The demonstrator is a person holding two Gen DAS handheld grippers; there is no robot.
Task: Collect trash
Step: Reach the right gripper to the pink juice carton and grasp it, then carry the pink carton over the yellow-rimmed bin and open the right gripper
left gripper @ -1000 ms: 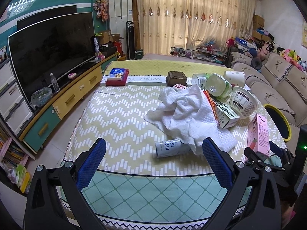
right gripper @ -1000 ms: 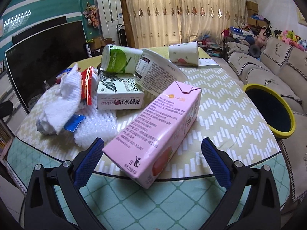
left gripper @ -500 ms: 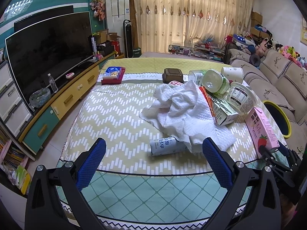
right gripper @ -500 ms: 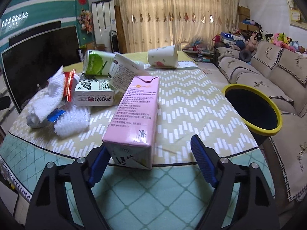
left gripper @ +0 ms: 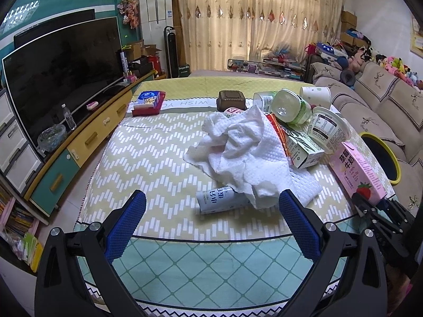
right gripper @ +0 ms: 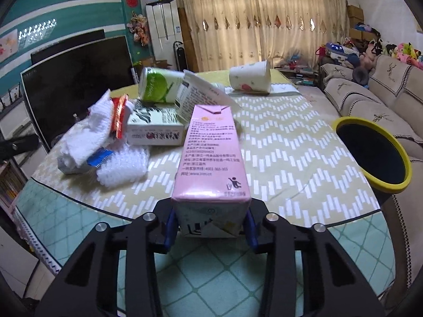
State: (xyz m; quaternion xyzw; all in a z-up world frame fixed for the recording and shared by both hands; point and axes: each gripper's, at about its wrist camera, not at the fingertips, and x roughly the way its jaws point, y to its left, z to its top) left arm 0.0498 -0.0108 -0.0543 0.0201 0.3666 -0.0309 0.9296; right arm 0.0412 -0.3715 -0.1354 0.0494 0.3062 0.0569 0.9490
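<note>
My right gripper [right gripper: 210,228] is shut on the base of a pink strawberry milk carton [right gripper: 211,155], which lies pointing away over the table's near edge; it also shows in the left wrist view [left gripper: 355,170]. My left gripper [left gripper: 211,222] is open and empty, just short of a small white bottle [left gripper: 218,200] half under crumpled white paper towel [left gripper: 246,153]. Behind lie a green-and-white carton [right gripper: 156,129], a green tub [right gripper: 158,84], a white yogurt cup [left gripper: 327,129] and a paper cup [right gripper: 251,79]. A black bin with a yellow rim [right gripper: 375,153] stands right of the table.
The table [left gripper: 148,158] has a zigzag cloth. A red tissue box [left gripper: 148,101] and a brown box [left gripper: 230,100] sit at its far end. A TV on a cabinet [left gripper: 60,63] runs along the left. A sofa [left gripper: 383,100] lines the right.
My right gripper closed on the pink carton's base and turned it to point straight away. My left gripper stayed open and drew back slightly.
</note>
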